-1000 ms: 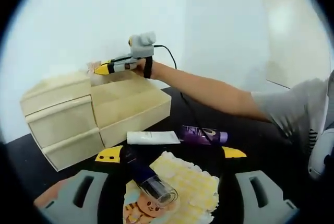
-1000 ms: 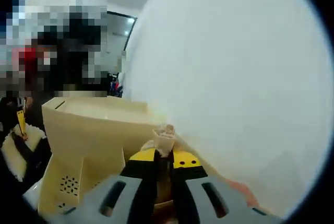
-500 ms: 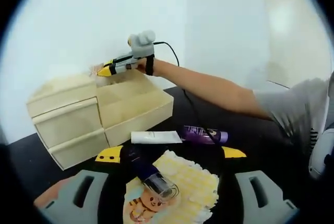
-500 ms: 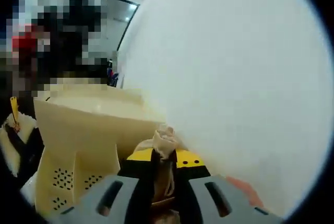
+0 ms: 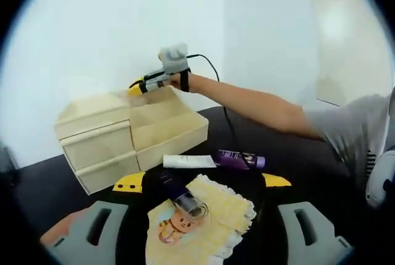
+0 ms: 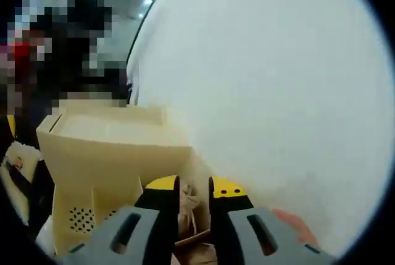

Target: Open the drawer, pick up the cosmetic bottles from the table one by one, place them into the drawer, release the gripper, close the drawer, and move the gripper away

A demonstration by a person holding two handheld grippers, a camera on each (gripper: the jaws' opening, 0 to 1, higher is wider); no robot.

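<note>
Left gripper (image 5: 200, 181) has its jaws spread wide with nothing clamped, hanging over a yellow cartoon pouch (image 5: 200, 228) that has a dark bottle with a clear cap (image 5: 179, 196) lying on it. Just past that, a white tube (image 5: 189, 161) and a purple bottle (image 5: 241, 159) lie on the black table (image 5: 296, 160), near the open drawer (image 5: 170, 126) of the cream drawer unit (image 5: 99, 138). Right gripper (image 6: 194, 192) is over that drawer's far end, jaws slightly parted around a crumpled beige item (image 6: 187, 206), but can't tell if they're actually pinching it.
</note>
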